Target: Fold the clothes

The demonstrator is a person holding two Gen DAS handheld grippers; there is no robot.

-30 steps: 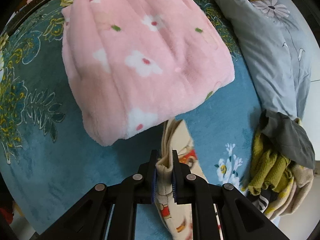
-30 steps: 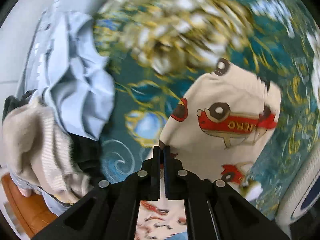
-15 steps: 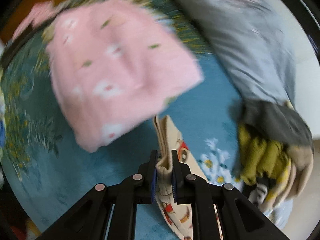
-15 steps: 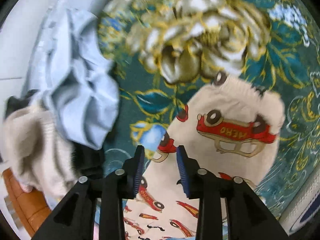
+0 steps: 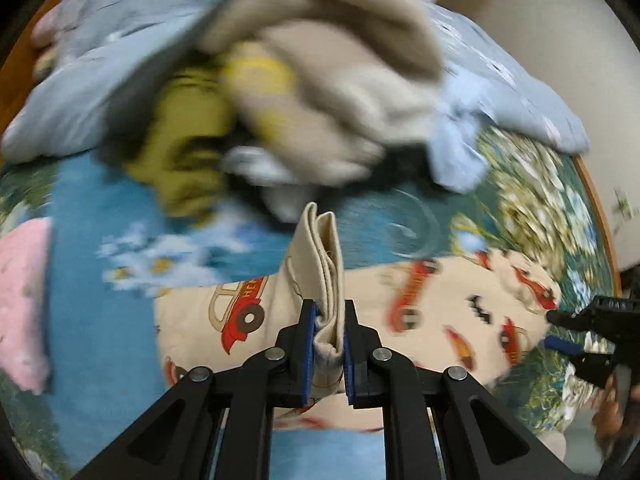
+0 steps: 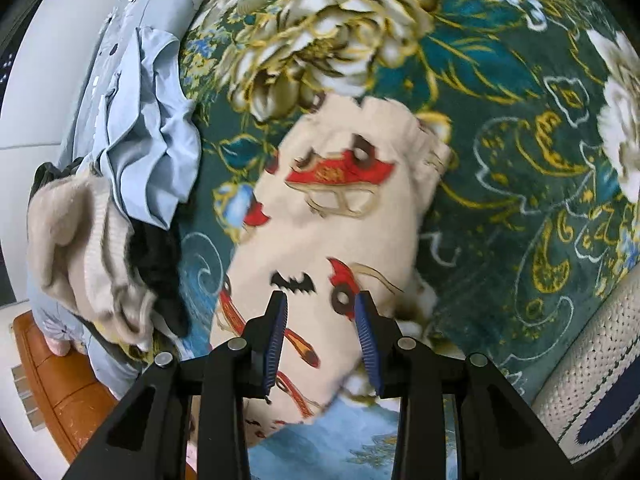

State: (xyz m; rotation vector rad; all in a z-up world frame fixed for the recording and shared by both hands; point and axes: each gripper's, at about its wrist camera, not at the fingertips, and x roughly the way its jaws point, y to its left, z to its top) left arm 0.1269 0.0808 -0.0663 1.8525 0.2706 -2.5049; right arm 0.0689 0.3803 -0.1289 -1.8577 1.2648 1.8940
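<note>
We see a cream garment printed with red cars point(image 5: 440, 308) spread across a floral blanket point(image 6: 500, 92) on the bed, one bunched, layered edge of it pinched upright between the blue pads of our left hand-held gripper point(image 5: 325, 344), which is clamped on the cloth. That hold, we judge, keeps the doubled layers together so the edge can be carried across the rest of the garment as a fold. Our right hand-held gripper point(image 6: 320, 340) hovers over the near part of the same garment, its two fingers spread apart with nothing between them; it also shows at the right edge of the left wrist view, just beside the garment's right end. We read this as either a release after setting that end down or a reach for a fresh hold, and the pictures fit both. To the far left lies a heap of unfolded clothes point(image 6: 92, 248), beige knit over black and yellow-green pieces, with a pale blue shirt point(image 6: 148, 136) beside it, well placed as a waiting pile. A pink fleece piece point(image 5: 24, 300) lies at the left edge.
</note>
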